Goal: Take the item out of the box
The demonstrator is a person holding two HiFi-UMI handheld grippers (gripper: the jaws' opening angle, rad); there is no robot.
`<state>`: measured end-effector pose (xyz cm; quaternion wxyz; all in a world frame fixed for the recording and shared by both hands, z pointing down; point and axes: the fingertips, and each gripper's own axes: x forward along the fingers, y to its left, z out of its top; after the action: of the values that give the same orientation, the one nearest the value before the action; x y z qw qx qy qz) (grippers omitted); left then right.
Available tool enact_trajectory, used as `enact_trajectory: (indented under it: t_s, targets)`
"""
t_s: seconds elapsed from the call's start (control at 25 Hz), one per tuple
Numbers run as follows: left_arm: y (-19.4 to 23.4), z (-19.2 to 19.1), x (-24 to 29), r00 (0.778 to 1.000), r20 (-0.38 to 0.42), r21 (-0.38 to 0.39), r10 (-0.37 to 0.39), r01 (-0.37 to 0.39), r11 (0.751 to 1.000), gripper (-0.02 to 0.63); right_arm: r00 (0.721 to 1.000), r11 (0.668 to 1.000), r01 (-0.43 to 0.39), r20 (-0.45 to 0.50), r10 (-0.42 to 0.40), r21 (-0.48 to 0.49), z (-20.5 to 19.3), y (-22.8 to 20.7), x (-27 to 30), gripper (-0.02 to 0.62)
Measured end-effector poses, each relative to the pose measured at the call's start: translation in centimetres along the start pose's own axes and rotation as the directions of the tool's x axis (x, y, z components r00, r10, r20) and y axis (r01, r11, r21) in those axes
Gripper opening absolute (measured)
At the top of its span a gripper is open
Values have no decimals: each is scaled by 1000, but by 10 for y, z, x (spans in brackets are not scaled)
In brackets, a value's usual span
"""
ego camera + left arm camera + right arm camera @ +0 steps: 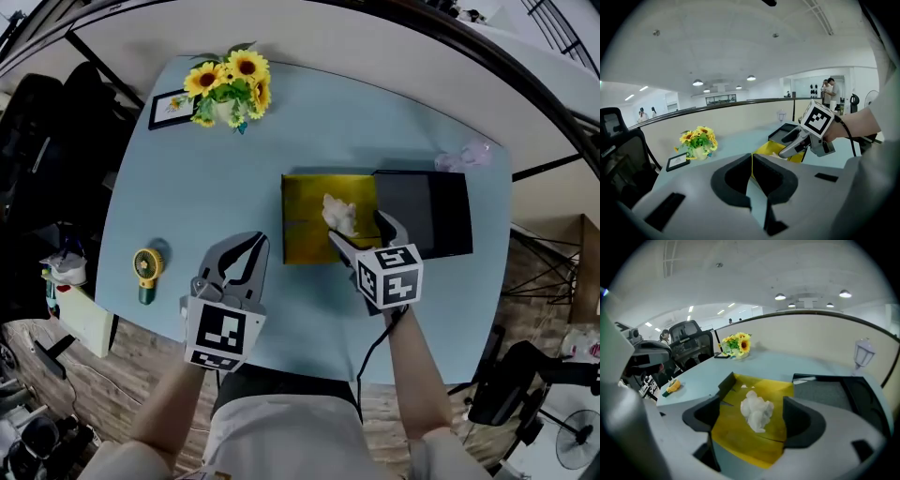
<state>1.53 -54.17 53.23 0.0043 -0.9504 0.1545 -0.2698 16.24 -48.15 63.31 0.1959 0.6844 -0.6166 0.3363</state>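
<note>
starting at the left of the pale blue table, you have a small yellow and green hand fan lying near the edge. farther back stands a pot of sunflowers, with a small black picture frame just beside it on its left. your left gripper sits over the near part of the table, well apart from the box. its jaws are closed together at the tips with nothing between them, and only bare tabletop shows past them in the left gripper view.

right of that, the yellow box lies open near the table's middle. the item, a crumpled white wad, rests inside on the box's yellow floor, toward its right side. your right gripper is over the box with its jaws spread wide. in the right gripper view the wad lies between the two pads, touched by neither as far as you can see.

the black lid lies flat against the box's right side. beyond it, near the far right edge, is a clear plastic wrapper.
</note>
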Motion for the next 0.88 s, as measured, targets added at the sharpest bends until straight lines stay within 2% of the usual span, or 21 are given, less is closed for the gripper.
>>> enact_trajectory:
  t_s: [0.2,0.44,0.52,0.6,0.68,0.88]
  targets:
    - [5,-18,18,999,-14,0,-33,33,999,12,996,999,35,-79,-38,-34,-18,-5,31,425]
    - [8,-31,29,998,-28,-2,-53,53,999,12,976,979,74,-189,-110,-188,-29,-3,57,399]
    - [8,-34,30,998,-33,-2,-53,53,999,12,969,969,82,-208,-132,-232,-29,-2,65,370]
    - [10,-36,31,998,-40,-1,-50,50,999,14,959,955,108,-225,-174,-277,-30,-3,72,310]
    - [10,-35,30,998,-40,-2,-46,46,999,12,946,937,129,-242,-214,-323,-32,-6,77,288]
    - [8,-32,24,998,-39,-5,-44,43,999,12,941,939,103,-273,-199,-329,-33,-4,80,206]
